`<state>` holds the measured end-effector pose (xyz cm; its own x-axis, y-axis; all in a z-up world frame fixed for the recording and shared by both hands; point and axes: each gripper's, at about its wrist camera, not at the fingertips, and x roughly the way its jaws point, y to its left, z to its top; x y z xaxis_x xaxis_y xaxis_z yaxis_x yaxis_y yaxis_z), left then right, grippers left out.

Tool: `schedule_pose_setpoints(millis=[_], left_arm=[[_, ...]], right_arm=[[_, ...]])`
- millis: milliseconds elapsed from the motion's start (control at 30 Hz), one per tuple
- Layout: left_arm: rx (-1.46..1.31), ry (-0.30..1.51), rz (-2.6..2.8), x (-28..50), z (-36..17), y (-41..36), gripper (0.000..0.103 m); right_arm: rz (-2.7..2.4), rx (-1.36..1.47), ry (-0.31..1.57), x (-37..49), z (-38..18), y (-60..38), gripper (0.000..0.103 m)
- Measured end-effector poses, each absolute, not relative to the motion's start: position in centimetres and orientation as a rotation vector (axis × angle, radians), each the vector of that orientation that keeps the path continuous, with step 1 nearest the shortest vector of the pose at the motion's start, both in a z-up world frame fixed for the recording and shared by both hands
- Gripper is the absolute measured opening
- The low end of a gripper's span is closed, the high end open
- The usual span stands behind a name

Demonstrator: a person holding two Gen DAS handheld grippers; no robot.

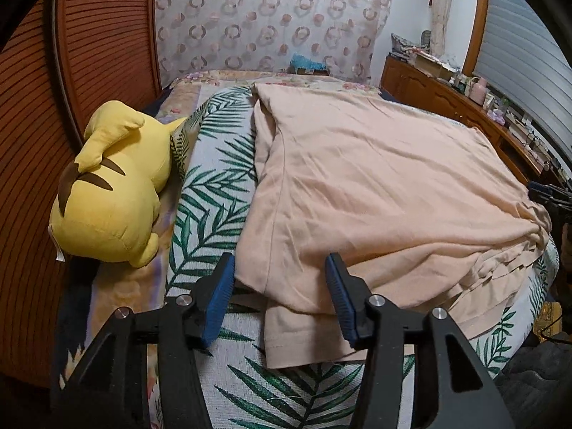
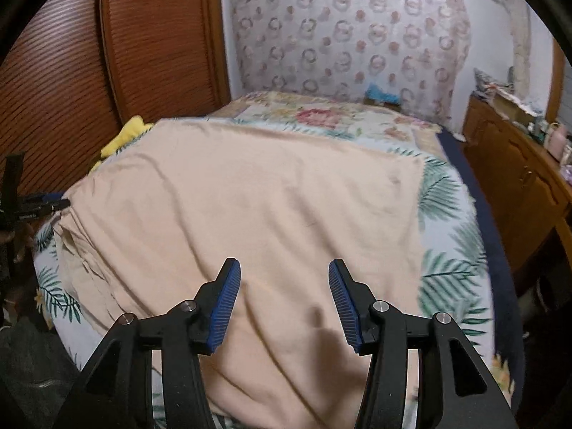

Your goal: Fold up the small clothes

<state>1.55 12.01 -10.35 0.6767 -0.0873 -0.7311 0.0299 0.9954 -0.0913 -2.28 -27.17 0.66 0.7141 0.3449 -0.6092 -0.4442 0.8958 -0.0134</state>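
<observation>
- A peach garment [image 1: 375,186] lies spread across a leaf-print bedspread [image 1: 214,193] on a bed, partly folded, with layered edges bunched along its near side.
- The left tool [image 1: 280,296] hovers wide open over the garment's near corner, holding nothing.
- The right tool [image 2: 284,302] also stands wide open and empty, above the middle of the cloth.
- Risk: pinching only the top layer at the bunched hem, so the lower layers lag and the fold skews.
- Risk: catching the bedspread along with the cloth.
- Risk: a sweep to the left nudging the yellow plush toy [image 1: 111,193] beside the garment.
</observation>
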Motion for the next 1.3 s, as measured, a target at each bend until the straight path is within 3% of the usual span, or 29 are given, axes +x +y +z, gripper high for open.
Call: schedule_pose_setpoints(millis=[233,333,733,800,867,967,1100,1167,1233,1300], left_arm=[[-0.078,0.839,-0.065,1.6,-10.9,12.1,0.053],[-0.083,0.841,-0.071,1.5,-11.1,12.1,0.075],[-0.084,0.832,-0.064,1.2,-11.0,11.9,0.075],[-0.079,0.826,-0.078,1.0,-10.8,11.6,0.071],[-0.078,0.833,-0.086,1.0,-10.7,11.5,0.058],[-0.071,0.842,-0.073,1.0,-10.8,11.4,0.048],[-0.079,0.843,-0.075,1.0,-10.9,11.4,0.038],[-0.089,0.843,-0.102,1.1,-10.9,11.2,0.022],[-0.040,0.852,-0.109,1.5,-10.8,10.6,0.018],[-0.045,0.864,-0.135,2.0,-10.6,10.4,0.009]], right_arm=[[0.466,-0.200,0.715,0.4,-1.3,-24.8,0.053],[0.458,-0.224,0.727,1.0,-1.4,-24.3,0.054],[0.466,-0.248,0.716,1.2,-2.2,-23.8,0.070],[0.470,-0.246,0.718,1.3,-2.3,-23.8,0.072],[0.469,-0.248,0.717,1.3,-2.3,-23.8,0.072],[0.470,-0.246,0.717,1.4,-2.3,-23.8,0.072],[0.470,-0.247,0.716,1.4,-2.3,-23.9,0.072],[0.470,-0.247,0.716,1.4,-2.4,-23.9,0.072],[0.470,-0.246,0.716,1.4,-2.4,-23.9,0.073],[0.470,-0.247,0.716,1.4,-2.4,-23.9,0.073]])
